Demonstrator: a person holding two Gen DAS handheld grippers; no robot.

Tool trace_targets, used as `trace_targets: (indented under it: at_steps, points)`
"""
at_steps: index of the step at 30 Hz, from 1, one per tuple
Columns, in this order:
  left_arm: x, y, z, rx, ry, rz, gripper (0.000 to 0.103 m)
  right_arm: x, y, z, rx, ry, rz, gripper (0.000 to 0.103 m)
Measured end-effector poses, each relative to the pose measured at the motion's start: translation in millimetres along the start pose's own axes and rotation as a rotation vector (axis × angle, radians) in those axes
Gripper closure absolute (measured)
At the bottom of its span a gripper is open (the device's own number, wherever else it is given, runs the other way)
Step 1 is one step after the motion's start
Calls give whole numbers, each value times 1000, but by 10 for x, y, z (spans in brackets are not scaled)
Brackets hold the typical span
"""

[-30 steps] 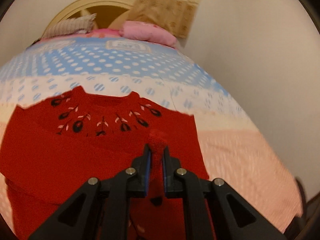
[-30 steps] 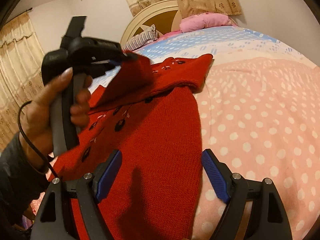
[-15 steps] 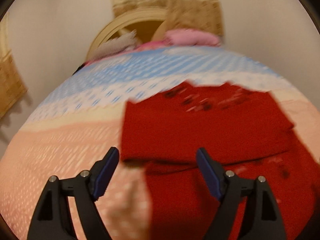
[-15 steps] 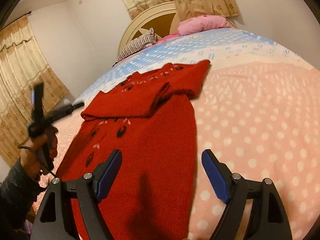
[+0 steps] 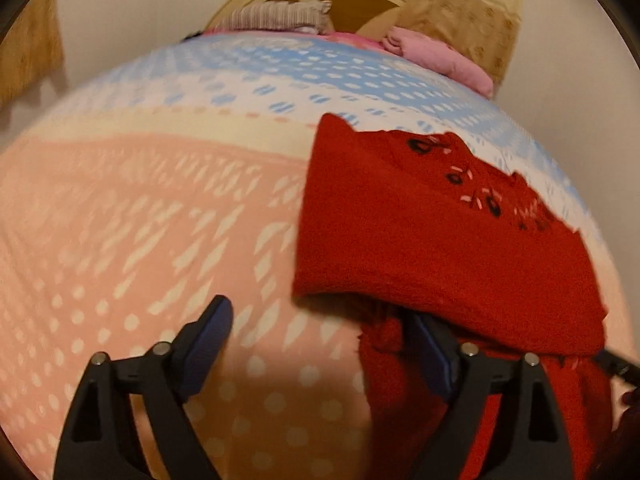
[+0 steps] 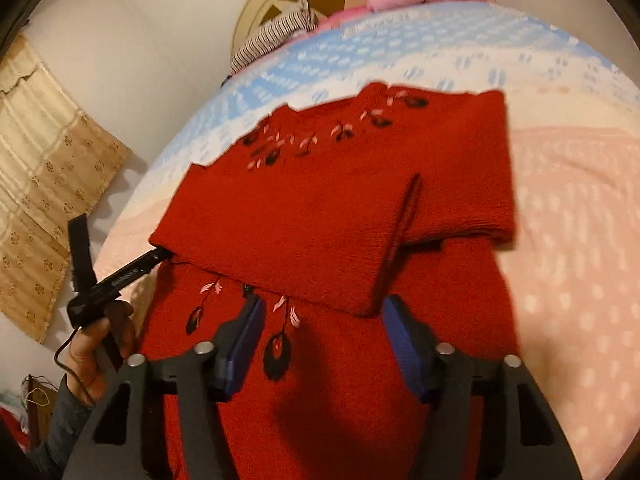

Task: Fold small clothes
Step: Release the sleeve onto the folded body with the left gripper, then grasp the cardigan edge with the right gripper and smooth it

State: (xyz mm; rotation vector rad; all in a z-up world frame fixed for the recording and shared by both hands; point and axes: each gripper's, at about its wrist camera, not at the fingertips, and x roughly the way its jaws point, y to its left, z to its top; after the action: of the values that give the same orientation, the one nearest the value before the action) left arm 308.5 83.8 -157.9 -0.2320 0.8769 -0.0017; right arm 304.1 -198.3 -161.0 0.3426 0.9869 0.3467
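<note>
A red knit sweater (image 5: 420, 240) with black and pink leaf embroidery lies flat on the bed, both sleeves folded across its chest (image 6: 320, 208). My left gripper (image 5: 324, 332) is at the sweater's left edge. Its jaws are opening, with mostly bedspread between them, and its right finger (image 5: 432, 348) sits at the rim of the folded sleeve. The right wrist view shows this gripper (image 6: 120, 280) in a hand, its tip touching the sleeve's left corner. My right gripper (image 6: 322, 340) hovers over the sweater's body just below the folded sleeve. Its jaws are closing, and the pads are not pressing the cloth.
The bedspread (image 5: 120, 240) is pink with white dots, turning blue and white toward the headboard. A pink pillow (image 5: 440, 60) and a striped pillow (image 5: 280, 20) lie at the head. A beige curtain (image 6: 40, 180) hangs on the left by the white wall.
My left gripper let go of the sleeve cuff, opened wide and moved to the sweater's left edge. The sleeve now lies across the chest. My right gripper moved forward and its jaws narrowed.
</note>
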Motion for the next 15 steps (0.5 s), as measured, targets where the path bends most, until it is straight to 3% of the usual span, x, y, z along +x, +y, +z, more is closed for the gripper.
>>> trace_targets:
  at_steps: [1, 2, 3, 6, 8, 11, 12, 15]
  points:
    - [-16, 3, -11, -2, -4, -6, 14, 22, 28, 4, -16, -3, -19, 47]
    - [-20, -1, -11, 1, -6, -7, 13, 29, 56, 13, -36, -5, -41, 60]
    - [-35, -27, -35, 10, -8, 4, 12, 37, 81, 31, -50, -3, -48, 84]
    - [-32, -78, -43, 33, -8, 34, 7, -32, 180, 69, -118, -23, -78, 93]
    - [-48, -65, -48, 28, -19, 44, 4, -144, 242, 118, -162, -51, -97, 93]
    - [-18, -28, -5, 9, -17, 31, 3, -377, 292, 203, -207, -102, -136, 94]
    - [-19, -11, -11, 2, -14, 25, 3, -420, 300, 225, -214, -111, -145, 102]
    - [-25, 0, -25, -3, -12, 20, 3, -566, 230, 266, -229, -131, -180, 102]
